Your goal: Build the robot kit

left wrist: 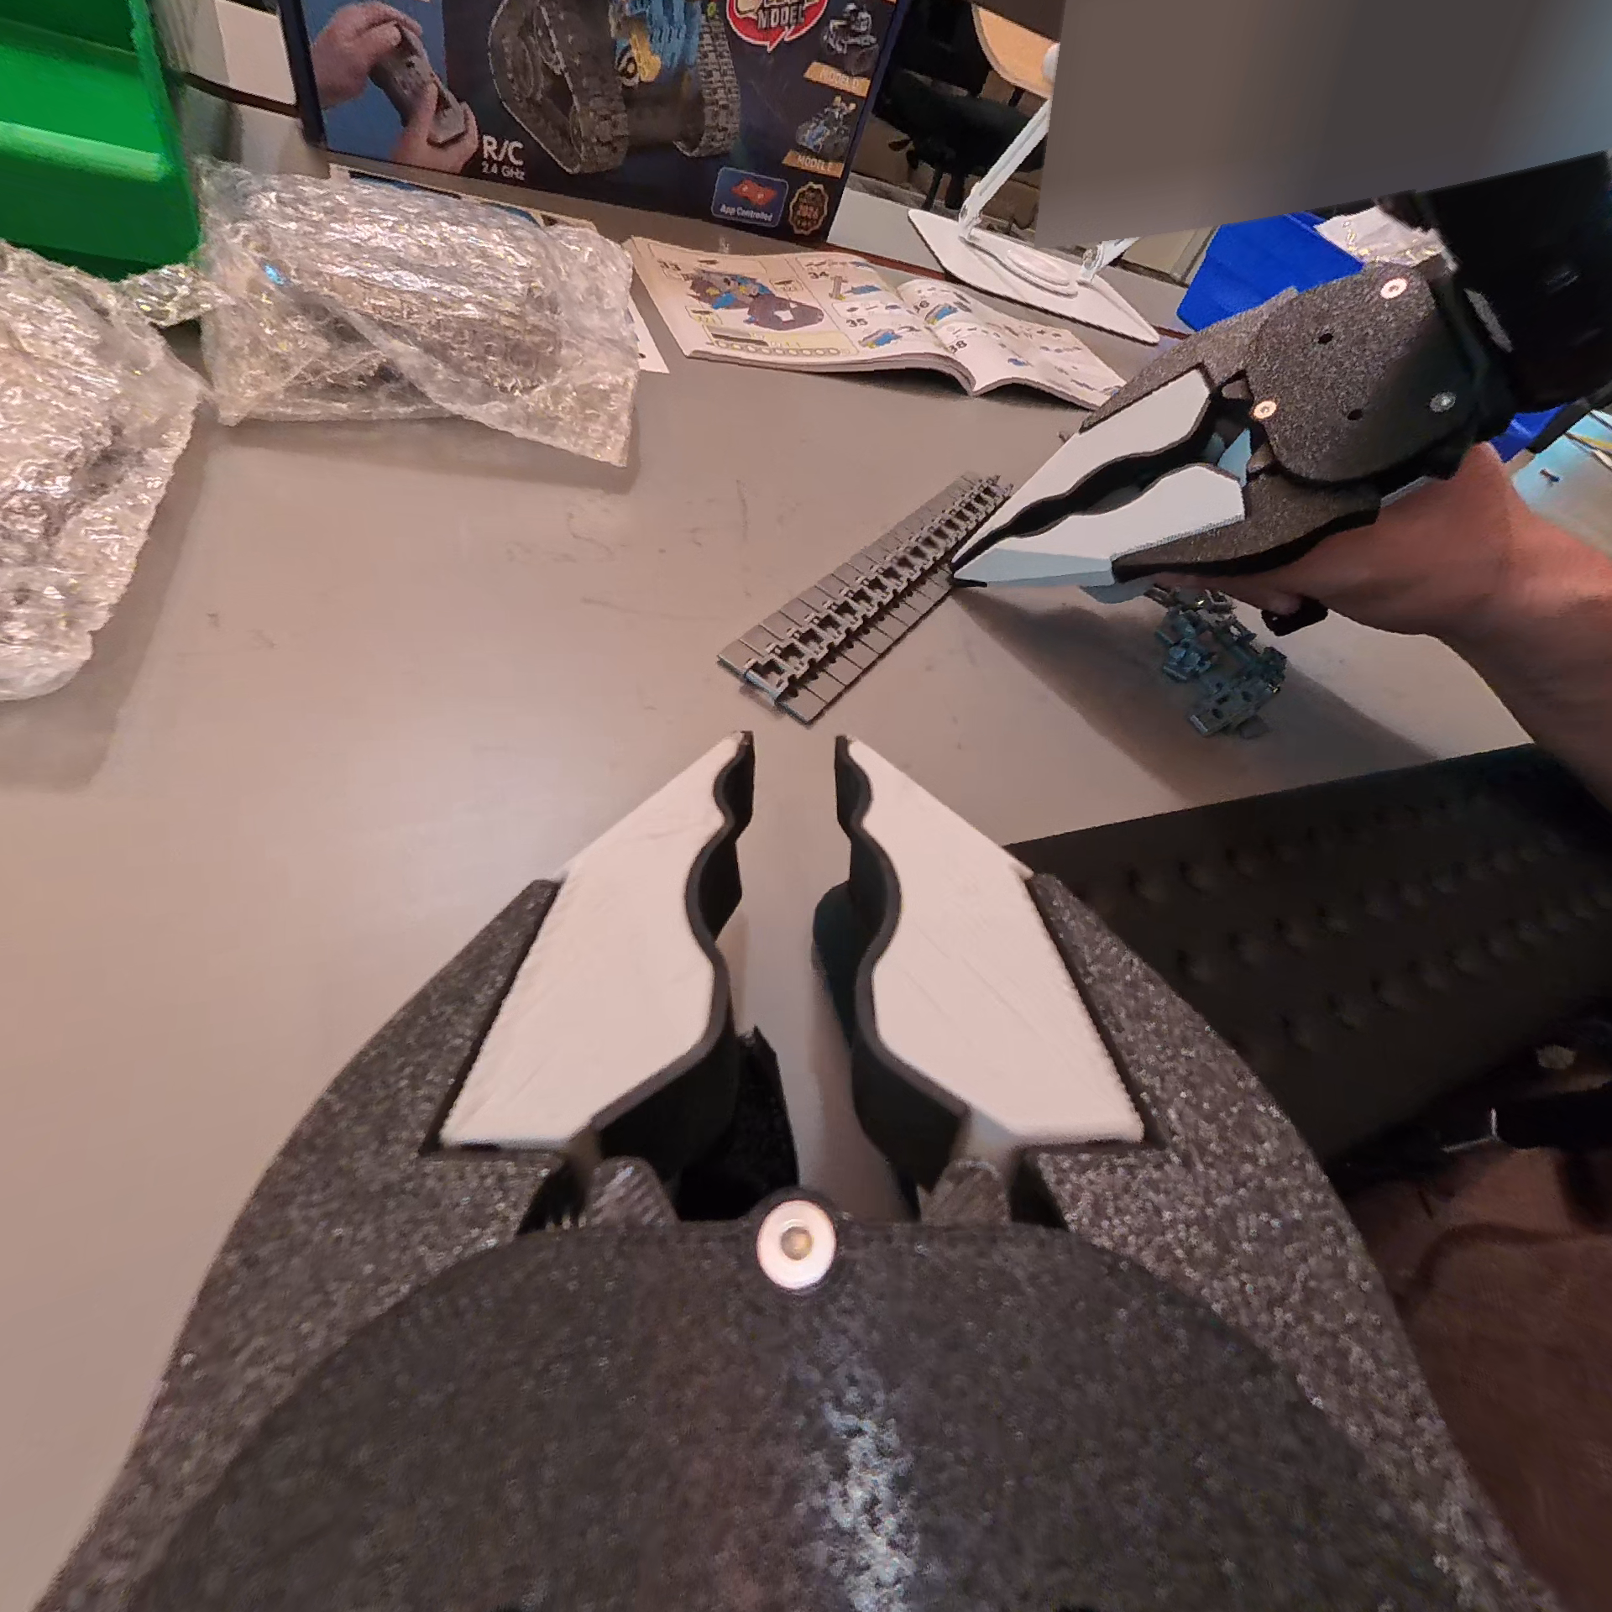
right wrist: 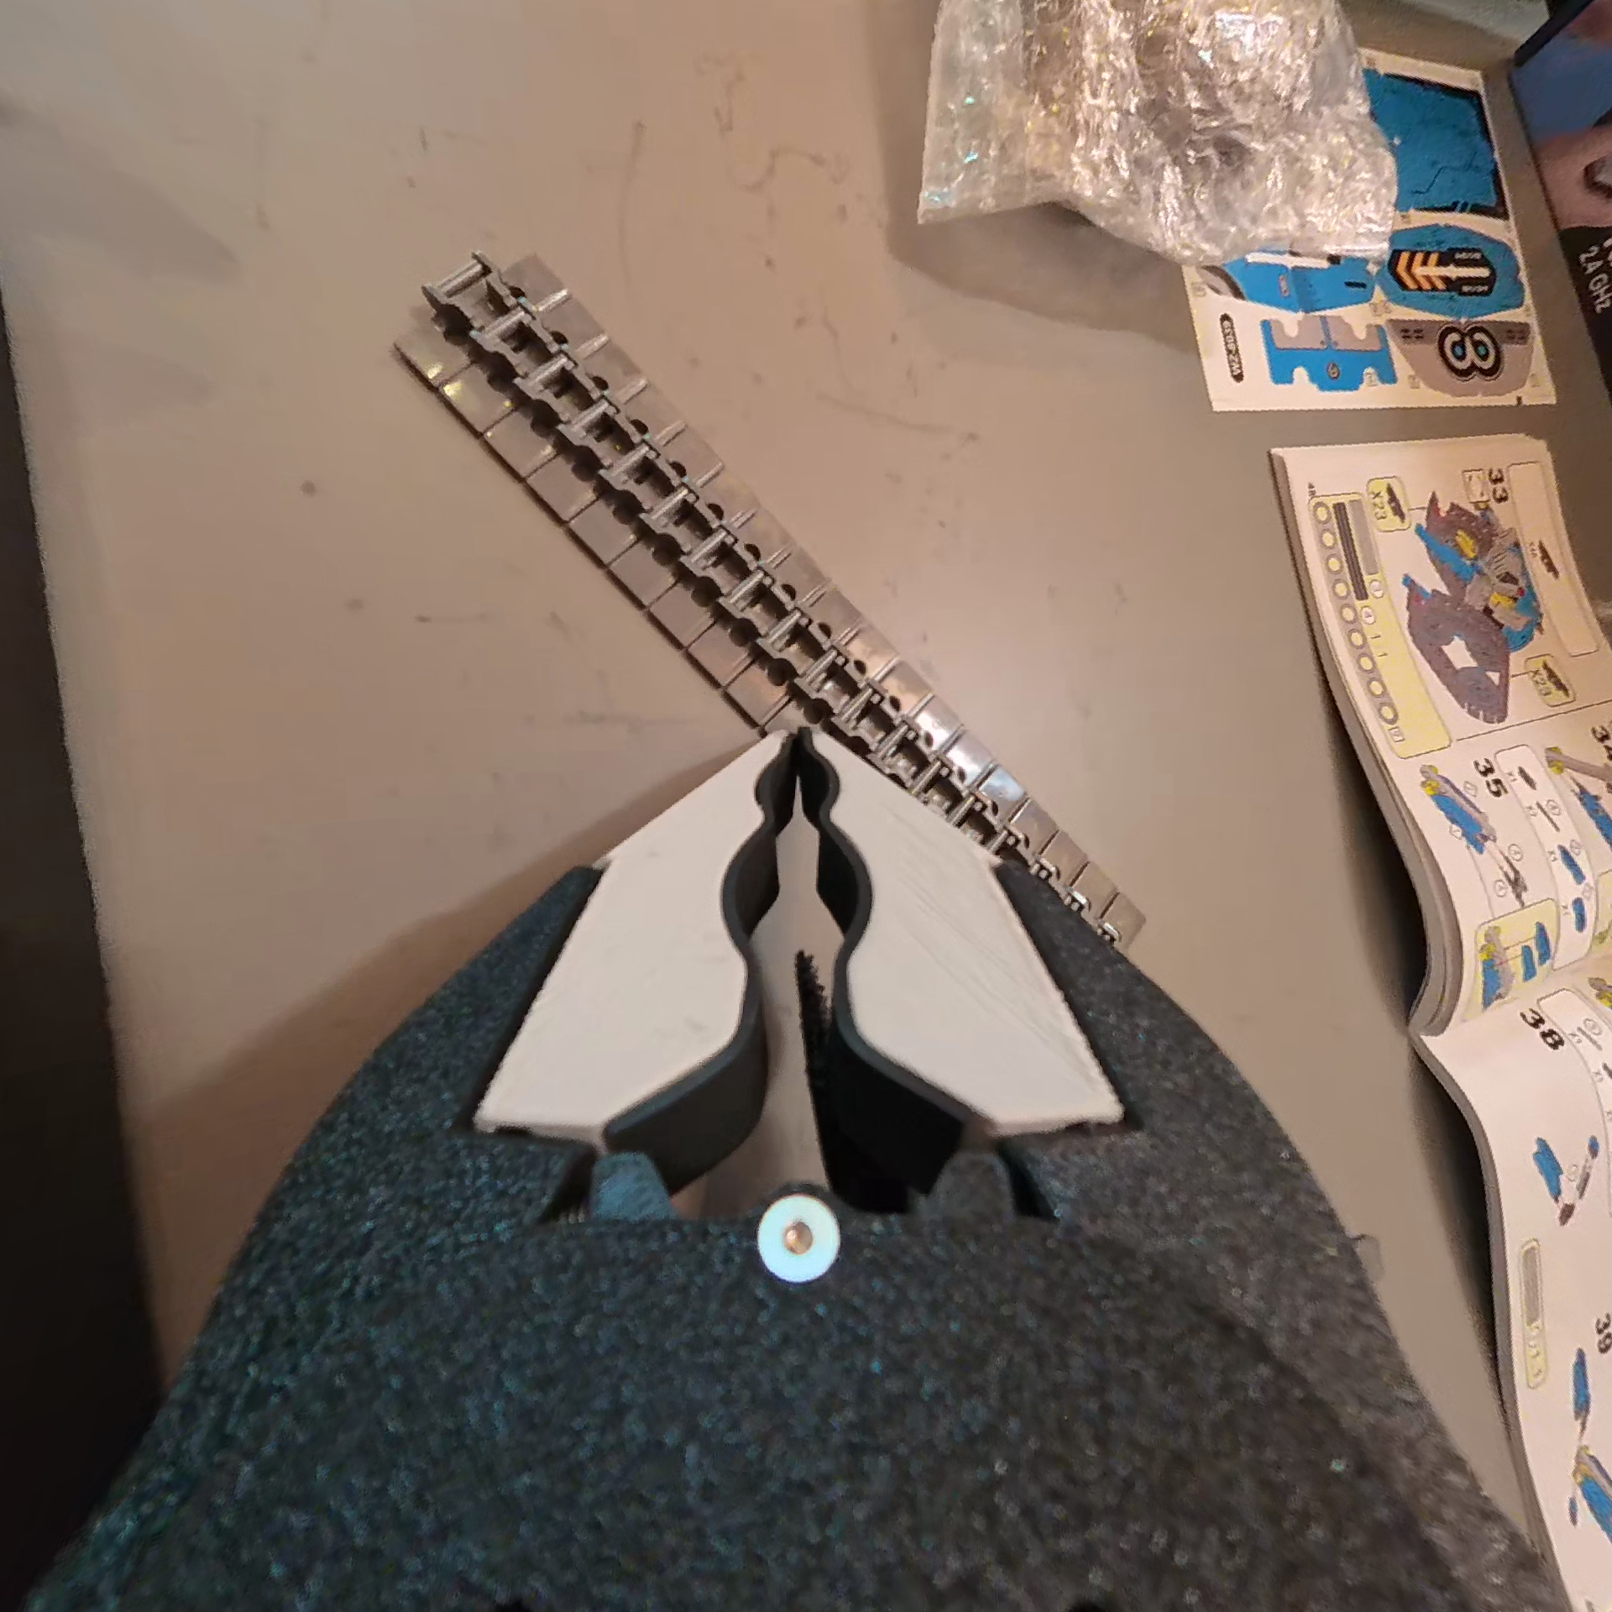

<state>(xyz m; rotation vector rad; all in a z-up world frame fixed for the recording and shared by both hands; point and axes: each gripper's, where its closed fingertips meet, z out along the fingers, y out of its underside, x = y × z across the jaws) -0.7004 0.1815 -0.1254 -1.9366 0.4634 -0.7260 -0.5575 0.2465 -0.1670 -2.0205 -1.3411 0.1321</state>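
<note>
1. Right gripper [right wrist: 798,741]: we log it as clenched, its tips meeting with nothing seen between them. We see it from the left wrist view too [left wrist: 964,571], a hand [left wrist: 1396,558] beneath it, its tips at the long edge of the track strip, touching or just above; we cannot tell which.
2. Left gripper [left wrist: 792,741]: we log it as released, a clear gap between the jaws and nothing in them. We place it just short of the strip's near end, apart from it, over the bare table [left wrist: 392,611].
3. Box [left wrist: 593,96]: we note a printed toy box standing at the table's far side, well apart from both grippers.
4. Wrapped bundles [left wrist: 410,314]: we count crinkled clear plastic packets, left of the strip and well apart from it.
5. Booklet [left wrist: 872,314]: we list an open instruction booklet, flat, beyond the strip; a sticker sheet [right wrist: 1369,262] lies beside it.
6. Track strip [left wrist: 864,584]: we record one grey linked strip lying flat. Its long axis runs from just ahead of the left gripper away and rightward, toward the right gripper. We judge the right gripper the nearer, meeting the strip sideways partway along; the left faces its end nearly lengthwise.
7. Small grey-blue assembly [left wrist: 1221,672]: we find it under the right hand, near the strip.
</note>
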